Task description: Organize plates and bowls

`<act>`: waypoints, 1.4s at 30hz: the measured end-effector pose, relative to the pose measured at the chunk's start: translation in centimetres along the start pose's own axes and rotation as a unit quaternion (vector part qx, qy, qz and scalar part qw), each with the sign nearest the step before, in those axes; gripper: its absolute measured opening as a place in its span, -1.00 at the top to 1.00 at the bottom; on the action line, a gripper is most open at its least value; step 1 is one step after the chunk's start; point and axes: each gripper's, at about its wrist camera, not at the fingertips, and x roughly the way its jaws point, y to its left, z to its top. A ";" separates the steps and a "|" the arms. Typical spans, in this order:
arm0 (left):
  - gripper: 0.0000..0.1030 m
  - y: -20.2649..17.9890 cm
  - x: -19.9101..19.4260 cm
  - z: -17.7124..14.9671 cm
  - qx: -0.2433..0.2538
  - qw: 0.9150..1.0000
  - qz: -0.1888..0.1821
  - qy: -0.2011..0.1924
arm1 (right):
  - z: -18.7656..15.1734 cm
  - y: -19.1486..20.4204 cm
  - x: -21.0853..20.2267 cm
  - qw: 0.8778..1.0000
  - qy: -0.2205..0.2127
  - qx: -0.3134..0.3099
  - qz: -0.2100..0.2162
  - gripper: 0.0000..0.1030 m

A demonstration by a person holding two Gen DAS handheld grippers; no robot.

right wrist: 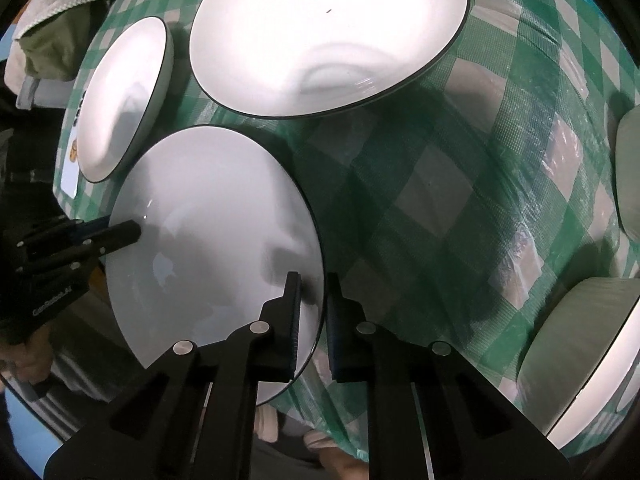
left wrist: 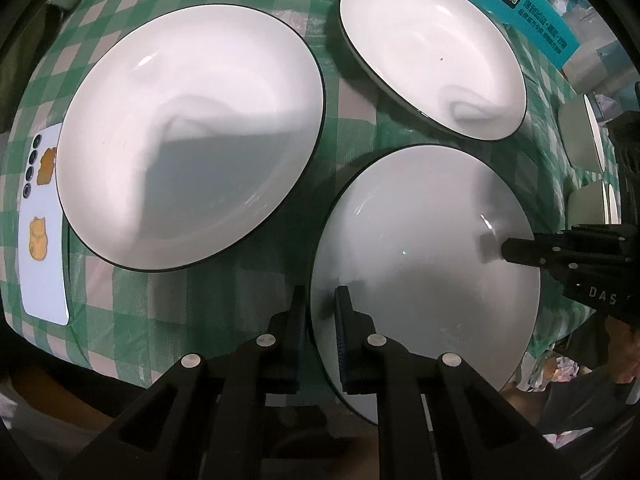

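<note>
Only the left wrist view shows the phone [left wrist: 44, 220], while both jaws clench the near plate [left wrist: 420, 264] rim.

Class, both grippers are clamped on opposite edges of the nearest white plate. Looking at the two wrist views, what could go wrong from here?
1. The left gripper and right gripper pinch only the thin rim of the glossy plate, so it may slip.
2. The plate overhangs the edge of the checked tablecloth; dropped, it could fall off.
3. The large plate and far plate sit close; a tilted lift might knock them.
</note>
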 end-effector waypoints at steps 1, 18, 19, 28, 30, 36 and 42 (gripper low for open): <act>0.75 0.0 0.0 0.0 -0.002 1.000 0.000 0.000 | 0.0 0.1 0.1 1.000 0.000 0.001 0.000 0.77; 0.75 0.6 -1.6 0.8 -0.016 1.000 0.004 -0.015 | -1.6 0.8 -1.7 1.000 -0.023 0.021 -0.002 0.80; 0.75 0.0 -1.7 0.8 -0.017 1.000 0.005 -0.017 | -1.6 0.8 -1.9 0.999 -0.025 0.023 -0.001 0.80; 0.75 -2.1 -2.2 2.3 -0.012 0.999 0.004 -0.034 | -1.5 0.2 -3.0 0.998 -0.037 0.043 0.002 0.80; 0.75 -3.1 -2.7 3.0 -0.015 0.999 0.003 -0.041 | -1.6 -0.1 -3.5 0.998 -0.040 0.046 0.006 0.80; 0.75 -4.0 -3.8 4.9 -0.014 0.998 0.013 -0.059 | -1.2 -0.5 -4.7 0.997 -0.052 0.059 0.008 0.80; 0.73 -5.0 -4.4 7.2 -0.003 0.997 0.019 -0.068 | 0.7 -1.1 -6.6 0.995 -0.071 0.068 0.001 0.80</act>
